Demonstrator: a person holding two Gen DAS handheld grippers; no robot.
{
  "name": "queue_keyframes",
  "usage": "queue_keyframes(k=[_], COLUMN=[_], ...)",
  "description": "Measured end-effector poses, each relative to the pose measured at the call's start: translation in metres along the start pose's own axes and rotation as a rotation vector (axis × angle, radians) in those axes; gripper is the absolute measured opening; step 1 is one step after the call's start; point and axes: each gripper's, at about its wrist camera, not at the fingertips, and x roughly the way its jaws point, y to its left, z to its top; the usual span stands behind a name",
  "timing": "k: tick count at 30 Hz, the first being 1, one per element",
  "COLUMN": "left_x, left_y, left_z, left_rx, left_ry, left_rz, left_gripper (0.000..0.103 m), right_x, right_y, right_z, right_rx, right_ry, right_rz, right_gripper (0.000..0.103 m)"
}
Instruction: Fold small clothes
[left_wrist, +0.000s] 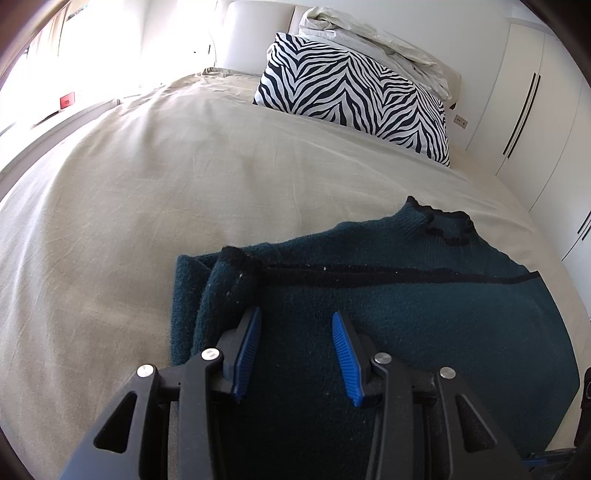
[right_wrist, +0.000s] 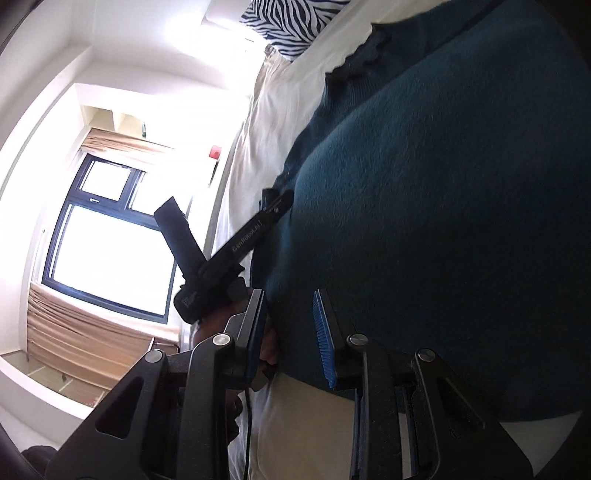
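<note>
A dark teal knitted sweater (left_wrist: 406, 314) with black trim lies flat on the beige bed sheet (left_wrist: 166, 184); its left sleeve is folded in over the body and its collar points to the far right. My left gripper (left_wrist: 296, 321) is open, just above the sweater's left part, holding nothing. In the right wrist view the camera is rolled sideways; my right gripper (right_wrist: 290, 306) is open at the sweater's (right_wrist: 443, 221) hem edge, with the cloth edge between the blue pads. The left gripper's body (right_wrist: 236, 254) shows beside it.
A zebra-striped pillow (left_wrist: 354, 99) and a crumpled white duvet (left_wrist: 376, 40) lie at the head of the bed. White wardrobe doors (left_wrist: 535, 110) stand to the right. A window (right_wrist: 107, 236) with beige curtains is on the far side of the bed.
</note>
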Motion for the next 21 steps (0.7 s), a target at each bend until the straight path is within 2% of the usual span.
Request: queue_keyframes(k=[2, 4, 7, 12, 17, 20, 21], left_x=[0.0, 0.0, 0.0, -0.001, -0.004, -0.029, -0.043], left_y=[0.0, -0.001, -0.002, -0.003, -0.003, -0.008, -0.014], left_z=[0.0, -0.001, -0.001, -0.001, 0.004, 0.0, -0.005], left_rx=[0.002, 0.004, 0.006, 0.014, 0.015, -0.035, -0.059], left_ry=[-0.001, -0.002, -0.003, -0.006, 0.014, 0.035, 0.032], left_rz=[0.002, 0.004, 0.006, 0.015, 0.018, 0.04, 0.012], left_gripper=[0.043, 0.043, 0.043, 0.043, 0.045, 0.046, 0.047], right_x=[0.009, 0.0, -0.031, -0.102, -0.164, -0.188, -0.191], right_y=[-0.013, -0.027, -0.047, -0.091, -0.122, -0.123, -0.116], right_z=[-0.009, -0.007, 0.006, 0.007, 0.004, -0.002, -0.005], right_rx=[0.022, 0.064, 0.103, 0.197, 0.278, 0.309, 0.294], right_ry=[0.018, -0.014, -0.115, -0.299, -0.466, -0.5, -0.499], right_rz=[-0.02, 0.026, 0.039, 0.069, 0.0, -0.058, -0.089], right_gripper=[0.024, 0.022, 0.022, 0.021, 0.021, 0.025, 0.026])
